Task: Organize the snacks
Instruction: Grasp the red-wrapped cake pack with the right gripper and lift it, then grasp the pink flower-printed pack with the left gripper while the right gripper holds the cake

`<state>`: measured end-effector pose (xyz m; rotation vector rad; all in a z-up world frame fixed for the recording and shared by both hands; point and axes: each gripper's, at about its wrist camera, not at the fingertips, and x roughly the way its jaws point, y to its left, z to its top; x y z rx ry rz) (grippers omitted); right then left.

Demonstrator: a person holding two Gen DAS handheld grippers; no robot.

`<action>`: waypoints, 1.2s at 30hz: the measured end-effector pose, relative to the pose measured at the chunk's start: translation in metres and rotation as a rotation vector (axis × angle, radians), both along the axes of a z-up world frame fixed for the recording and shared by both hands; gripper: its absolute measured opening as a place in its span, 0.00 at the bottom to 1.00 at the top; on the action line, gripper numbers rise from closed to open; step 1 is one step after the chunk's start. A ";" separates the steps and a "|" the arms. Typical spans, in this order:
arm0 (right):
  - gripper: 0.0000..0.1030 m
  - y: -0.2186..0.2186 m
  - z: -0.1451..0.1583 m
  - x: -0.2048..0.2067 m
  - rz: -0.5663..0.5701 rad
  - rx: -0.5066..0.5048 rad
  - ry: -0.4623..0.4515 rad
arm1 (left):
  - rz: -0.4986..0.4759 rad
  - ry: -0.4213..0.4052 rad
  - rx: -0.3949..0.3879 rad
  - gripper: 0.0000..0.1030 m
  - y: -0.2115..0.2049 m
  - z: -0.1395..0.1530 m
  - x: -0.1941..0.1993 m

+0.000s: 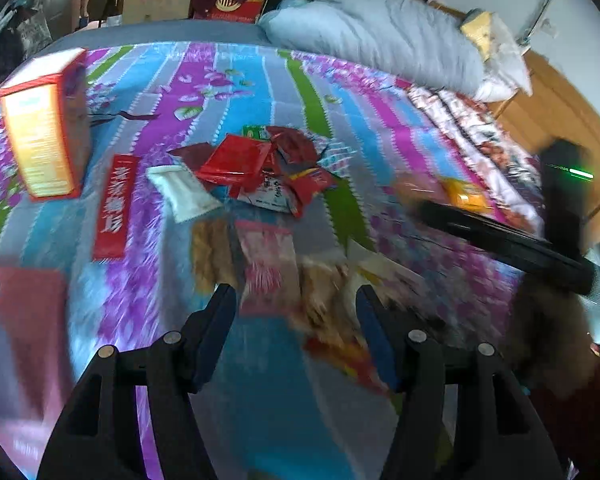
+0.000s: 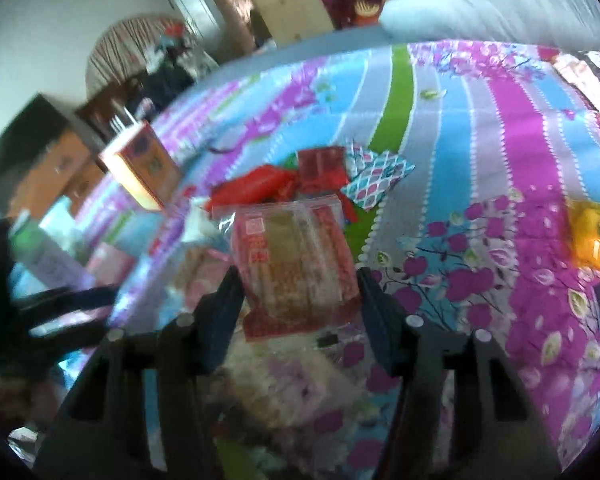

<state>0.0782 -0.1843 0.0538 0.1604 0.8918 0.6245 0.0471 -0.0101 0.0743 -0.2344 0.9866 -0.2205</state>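
Right gripper (image 2: 298, 280) has a clear packet of biscuit sticks (image 2: 296, 256) with a red label between its 2 fingers; the packet fills the gap from one pad to the other, and as far as the blur allows it looks clamped there, above the striped floral bedspread (image 2: 460, 160). Left gripper (image 1: 296, 296) hangs open over the same bed, nothing between its fingers, with blurred packets (image 1: 268, 264) lying below it. Beyond them sits a loose heap of red snack sachets (image 1: 256, 164), with a white sachet (image 1: 182, 194) at its left edge. Left of that a long red pack (image 1: 114, 206) lies flat, and an orange carton (image 1: 44, 128) stands upright near the bed's edge. An orange packet (image 2: 596, 240) lies alone, well apart to the right. Grey pillows (image 1: 380, 28) are piled at the far side.
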 end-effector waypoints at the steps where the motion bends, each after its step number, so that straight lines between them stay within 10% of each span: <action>1: 0.56 -0.003 0.001 -0.001 -0.008 0.007 -0.002 | 0.000 0.010 0.007 0.60 -0.003 -0.007 0.008; 22: 0.56 -0.016 0.001 0.003 -0.053 0.064 -0.004 | -0.041 0.035 0.199 0.36 -0.042 -0.056 0.045; 36: 0.56 -0.017 0.040 -0.009 -0.074 0.064 -0.088 | -0.001 -0.174 0.170 0.36 -0.023 0.055 0.000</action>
